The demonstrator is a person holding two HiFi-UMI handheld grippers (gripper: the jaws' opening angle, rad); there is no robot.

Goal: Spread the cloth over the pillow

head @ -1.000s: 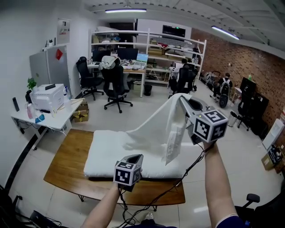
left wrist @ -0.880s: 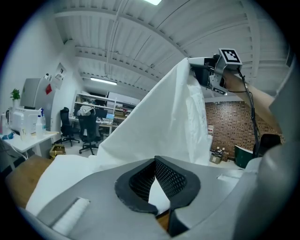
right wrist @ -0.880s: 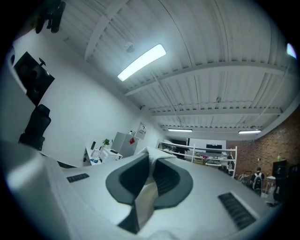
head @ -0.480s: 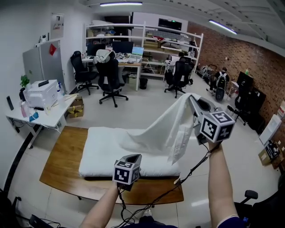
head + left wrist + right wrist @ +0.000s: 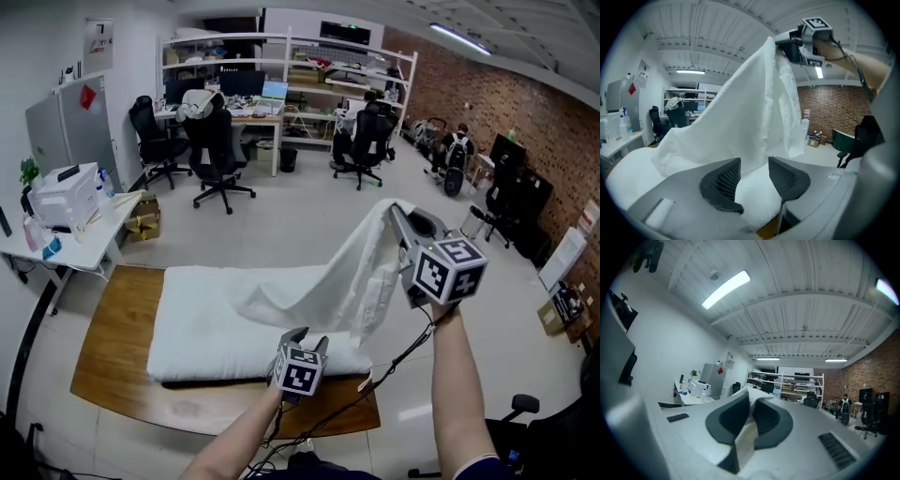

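A long white pillow [image 5: 211, 323] lies on the wooden table [image 5: 108, 347]. My right gripper [image 5: 397, 212] is held high at the right, shut on a corner of the white cloth [image 5: 333, 277]. The cloth slopes down from it onto the pillow's middle. In the right gripper view a strip of cloth [image 5: 746, 439] is pinched between the jaws of the right gripper [image 5: 749, 414]. My left gripper [image 5: 302, 339] is low at the pillow's near edge. Its jaws have just been opening and now stand apart. In the left gripper view nothing is pressed in the left gripper [image 5: 753, 174]; the pillow [image 5: 754, 206] and the hanging cloth [image 5: 740, 117] show past the gap.
A white side table with a printer [image 5: 64, 192] stands left of the wooden table. Office chairs [image 5: 214, 141], desks and shelves [image 5: 309, 80] fill the back of the room. A brick wall [image 5: 525, 122] runs along the right. People sit at the back right.
My left gripper has moved right and down to the pillow's front edge, and its jaws have opened. The right gripper has sunk a little with the cloth still in it.
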